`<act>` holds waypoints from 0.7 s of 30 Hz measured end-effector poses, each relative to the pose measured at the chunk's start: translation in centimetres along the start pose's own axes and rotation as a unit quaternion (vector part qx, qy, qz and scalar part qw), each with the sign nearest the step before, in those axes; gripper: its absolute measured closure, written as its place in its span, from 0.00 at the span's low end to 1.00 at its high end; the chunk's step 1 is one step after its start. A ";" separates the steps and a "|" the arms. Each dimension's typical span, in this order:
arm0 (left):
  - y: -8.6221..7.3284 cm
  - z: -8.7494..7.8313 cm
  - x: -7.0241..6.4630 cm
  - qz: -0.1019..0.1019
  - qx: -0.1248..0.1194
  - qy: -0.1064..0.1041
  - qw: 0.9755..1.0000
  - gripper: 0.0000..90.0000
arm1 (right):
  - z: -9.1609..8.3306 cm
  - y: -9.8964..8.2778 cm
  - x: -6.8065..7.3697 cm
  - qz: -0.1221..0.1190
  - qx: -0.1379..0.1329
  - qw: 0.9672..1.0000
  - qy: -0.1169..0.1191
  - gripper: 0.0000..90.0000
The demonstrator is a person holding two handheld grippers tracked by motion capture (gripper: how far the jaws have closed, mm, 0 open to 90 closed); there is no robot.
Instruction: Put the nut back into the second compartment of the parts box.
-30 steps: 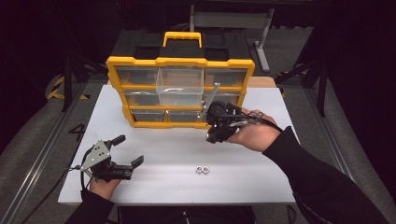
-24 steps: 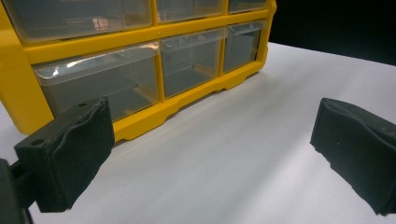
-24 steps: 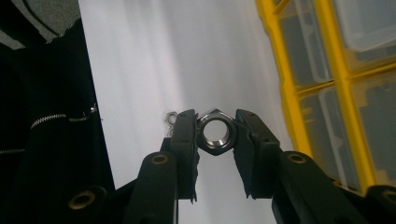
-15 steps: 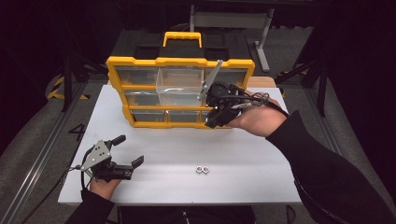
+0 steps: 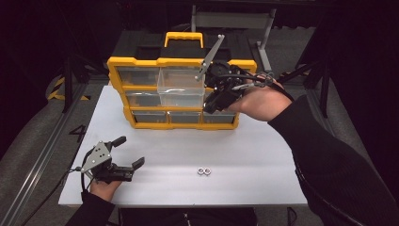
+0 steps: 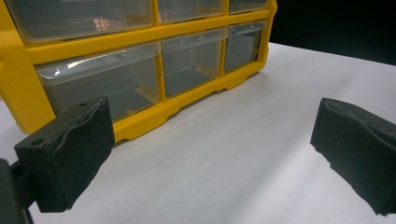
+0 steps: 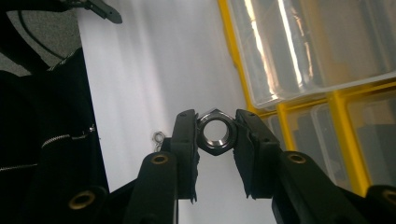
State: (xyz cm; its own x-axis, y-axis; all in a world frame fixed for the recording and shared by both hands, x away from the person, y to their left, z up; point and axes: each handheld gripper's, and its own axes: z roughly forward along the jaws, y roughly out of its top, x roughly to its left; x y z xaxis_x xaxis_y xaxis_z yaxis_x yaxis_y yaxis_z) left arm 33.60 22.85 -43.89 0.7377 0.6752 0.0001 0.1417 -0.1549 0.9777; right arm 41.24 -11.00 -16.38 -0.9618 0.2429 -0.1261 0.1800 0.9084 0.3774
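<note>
A steel hex nut (image 7: 215, 132) sits clamped between the 2 pads of the right gripper (image 7: 215, 140), its bore facing the camera in the right gripper view. In the high view that right gripper (image 5: 217, 96) is held up in front of the right end of the yellow drawer organizer (image 5: 120, 77), beside a clear drawer (image 5: 181, 92) pulled out from the middle row; the nut itself is too small to make out there. The organizer stands near the desk's far edge, with a black top and yellow handle (image 5: 184, 38). Its clear drawers look empty, though reflections make this hard to judge. The white desk (image 5: 263, 155) is open across its middle and right side. 2 small nuts (image 5: 203, 171) lie touching each other near the front edge, about midway along it. The left gripper (image 5: 130, 153) rests by the front left corner, jaws spread wide with nothing between them; its left gripper view shows both pads (image 6: 70, 149) well apart over bare desk, the organizer's bottom row (image 6: 100, 86) beyond. The person's right sleeve (image 5: 339, 169) runs off the picture's lower right.
</note>
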 end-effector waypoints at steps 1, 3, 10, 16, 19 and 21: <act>0.0 0.0 0.0 0.000 0.000 0.000 1.000 0.00 | -0.2 0.2 -0.1 0.001 -0.001 1.000 -0.001 0.77; 0.0 0.0 0.0 0.000 -0.001 -0.001 1.000 0.00 | -0.7 0.6 -0.4 0.003 -0.006 1.000 -0.006 0.77; 0.0 0.0 0.0 0.001 0.006 -0.003 1.000 0.00 | -1.9 1.8 -1.4 0.005 -0.024 1.000 -0.020 0.77; 0.0 0.0 0.0 0.000 0.004 -0.002 1.000 0.00 | -2.0 2.7 -2.8 0.020 -0.032 0.999 -0.028 0.77; 0.0 0.0 0.0 0.000 0.003 -0.003 1.000 0.00 | -1.9 3.2 -3.3 0.019 -0.030 0.999 -0.036 0.77; 0.0 0.0 0.0 0.000 0.003 -0.004 1.000 0.00 | -1.9 3.6 -3.7 0.020 -0.031 0.998 -0.041 0.77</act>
State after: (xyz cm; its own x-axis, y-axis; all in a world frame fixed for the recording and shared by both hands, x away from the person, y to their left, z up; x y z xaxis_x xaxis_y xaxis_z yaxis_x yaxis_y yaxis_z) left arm 33.58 22.85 -43.90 0.7426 0.6697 -0.0011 0.1455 -0.1597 0.9764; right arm 45.03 -9.23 -12.81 -0.9335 0.3080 -0.1836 0.2027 0.8755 0.4386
